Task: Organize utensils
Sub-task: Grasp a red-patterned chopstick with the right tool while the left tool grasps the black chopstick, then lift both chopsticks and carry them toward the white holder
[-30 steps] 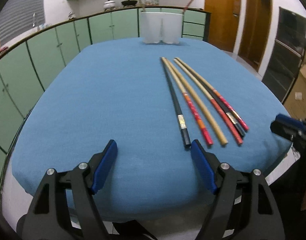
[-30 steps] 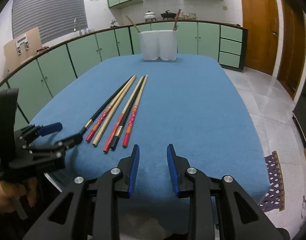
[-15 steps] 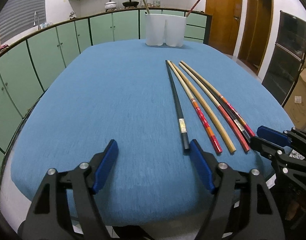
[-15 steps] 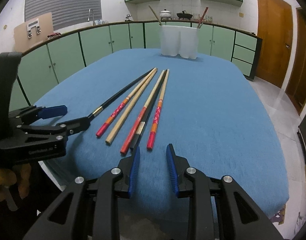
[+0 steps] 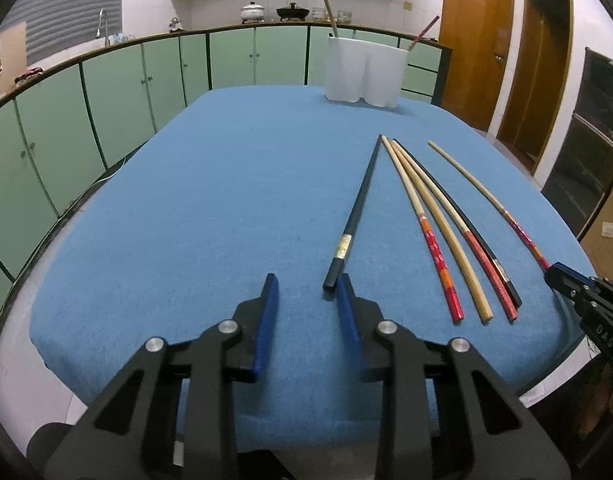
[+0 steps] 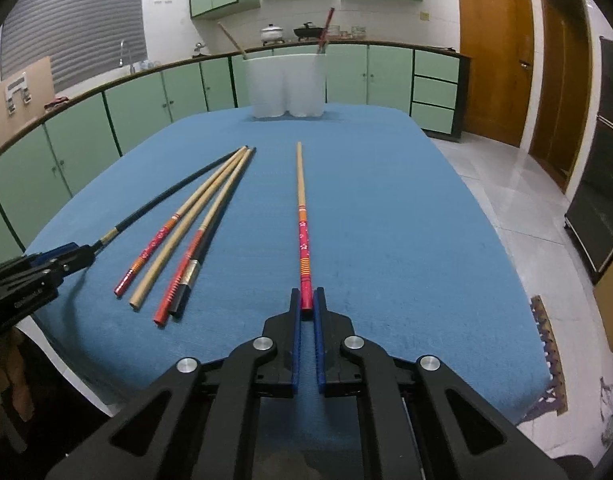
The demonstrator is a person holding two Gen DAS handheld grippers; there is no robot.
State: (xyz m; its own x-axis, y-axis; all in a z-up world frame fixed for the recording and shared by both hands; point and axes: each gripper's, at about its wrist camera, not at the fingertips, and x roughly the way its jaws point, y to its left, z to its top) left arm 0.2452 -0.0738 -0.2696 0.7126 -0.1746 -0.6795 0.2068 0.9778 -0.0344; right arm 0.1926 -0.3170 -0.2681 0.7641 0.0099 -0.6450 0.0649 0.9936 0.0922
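Your right tongs (image 6: 307, 300) are clamped on the red butt end of a chopstick (image 6: 302, 216), which lies straight ahead on the blue table (image 6: 386, 208), apart from the rest. It is pale wood at the tip, then an orange band, a red stretch with small white flowers, and orange stripes near the grip.

Your left tongs (image 5: 306, 292) are closing, partly open, with nothing between the pads; the black chopstick (image 5: 356, 212) ends just at the inner edge of the right-hand pad. It is dark along its length with a pale label band near the butt.

Four more chopsticks (image 6: 178, 240) lie in a loose fan between the two: one red-ended, one plain wood, one red-ended, one black with a silver band.

A white holder (image 6: 284, 84) stands at the table's far end, with a stick leaning out of each side.
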